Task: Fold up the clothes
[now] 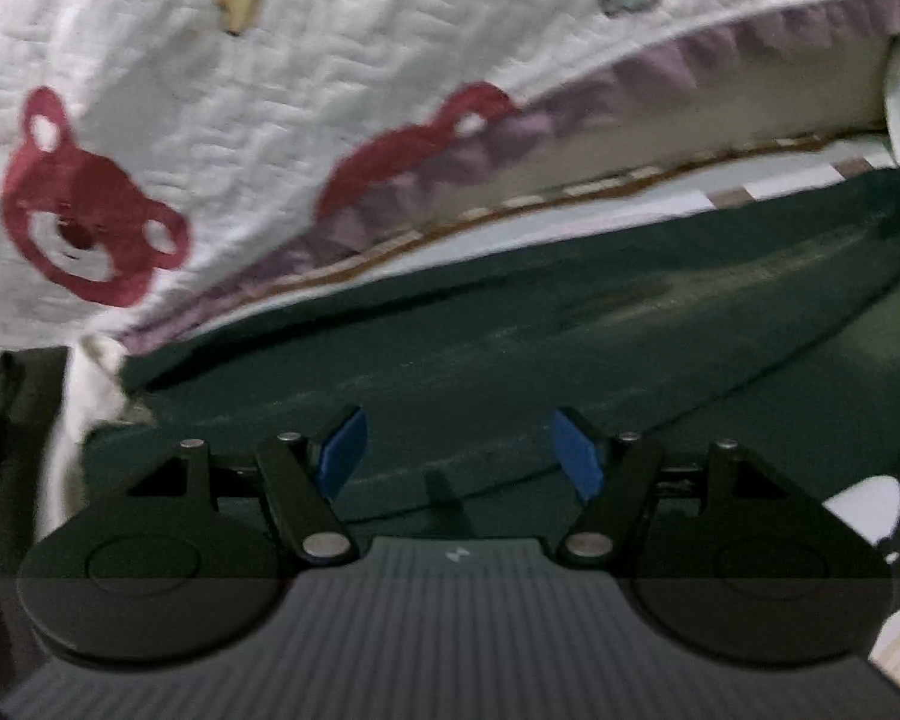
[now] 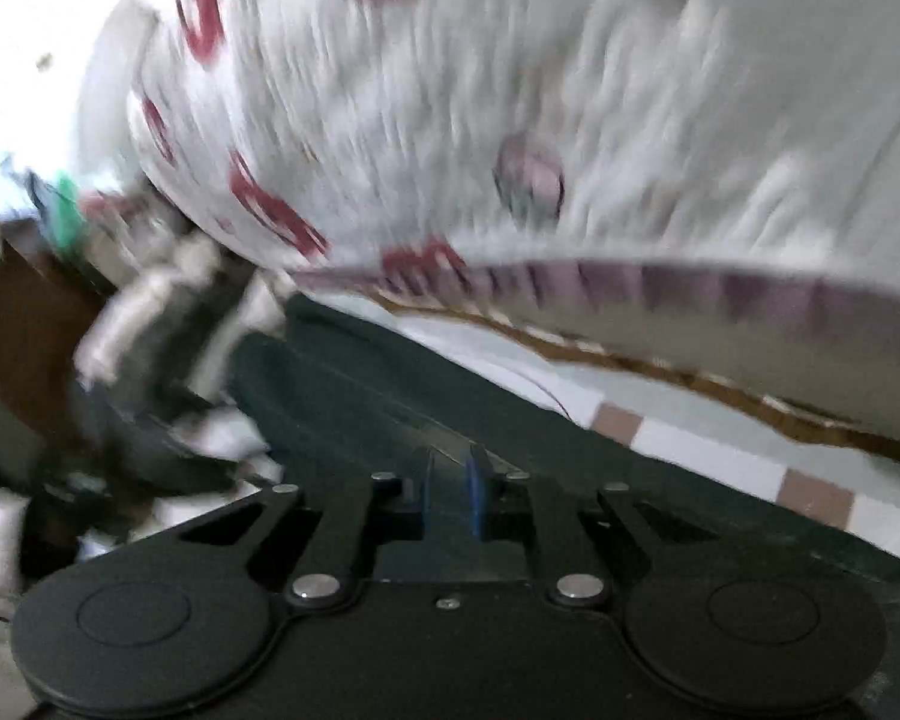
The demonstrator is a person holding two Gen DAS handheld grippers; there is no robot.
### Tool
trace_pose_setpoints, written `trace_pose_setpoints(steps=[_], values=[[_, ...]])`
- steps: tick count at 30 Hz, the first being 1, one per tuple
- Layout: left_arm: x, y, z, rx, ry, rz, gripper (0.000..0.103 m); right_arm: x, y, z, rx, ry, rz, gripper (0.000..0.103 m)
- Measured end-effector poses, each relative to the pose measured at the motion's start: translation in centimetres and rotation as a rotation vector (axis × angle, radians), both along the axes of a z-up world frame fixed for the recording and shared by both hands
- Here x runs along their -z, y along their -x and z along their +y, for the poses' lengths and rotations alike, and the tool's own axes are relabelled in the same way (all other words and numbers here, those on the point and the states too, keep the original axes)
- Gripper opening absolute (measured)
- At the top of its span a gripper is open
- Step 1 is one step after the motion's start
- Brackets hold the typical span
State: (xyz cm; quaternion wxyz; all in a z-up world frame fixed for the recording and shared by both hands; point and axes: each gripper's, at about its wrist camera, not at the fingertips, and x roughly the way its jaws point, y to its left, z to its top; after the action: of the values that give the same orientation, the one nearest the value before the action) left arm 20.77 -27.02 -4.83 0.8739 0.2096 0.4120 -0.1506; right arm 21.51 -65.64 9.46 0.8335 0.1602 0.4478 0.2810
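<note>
A dark green garment [image 1: 510,336] lies spread on the bed in front of both grippers. In the left wrist view my left gripper [image 1: 459,450] is open, its blue pads [image 1: 345,450] wide apart just above the cloth, holding nothing. In the right wrist view the garment [image 2: 390,396] runs from lower right to upper left. My right gripper [image 2: 450,492] has its blue pads [image 2: 474,498] nearly together with a fold of the dark green cloth between them. The right wrist view is blurred by motion.
A white quilt [image 1: 270,90] with red bear prints and a purple ruffle hangs over the bed behind the garment; it also shows in the right wrist view [image 2: 450,120]. A checkered sheet [image 2: 720,450] lies under the garment. Blurred clutter [image 2: 120,312] sits at left.
</note>
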Motion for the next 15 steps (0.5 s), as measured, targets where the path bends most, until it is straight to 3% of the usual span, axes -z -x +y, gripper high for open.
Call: trace_pose_setpoints(steps=[6,8,11,13,15], values=[[1.2,0.6,-3.0,0.01,-0.028,0.056,0.069,-15.6,-0.4,-1.2,-0.047,-0.191,0.069,0.018],[1.2,0.9,-3.0,-0.026,-0.001,0.085,0.069,-18.8,-0.5,-0.3,-0.031,-0.238,0.067,0.018],[1.2,1.6,-2.4,-0.092,0.027,0.14,0.071,-19.9,-1.2,2.1,-0.001,-0.282,0.045,0.027],[1.8,1.5,-1.4,-0.168,0.023,0.22,0.072,-16.9,-2.0,4.1,-0.002,-0.363,0.063,0.038],[2.0,1.4,0.7,-0.277,0.089,0.266,0.072,-12.5,-2.2,6.9,-0.024,-0.411,0.069,0.038]])
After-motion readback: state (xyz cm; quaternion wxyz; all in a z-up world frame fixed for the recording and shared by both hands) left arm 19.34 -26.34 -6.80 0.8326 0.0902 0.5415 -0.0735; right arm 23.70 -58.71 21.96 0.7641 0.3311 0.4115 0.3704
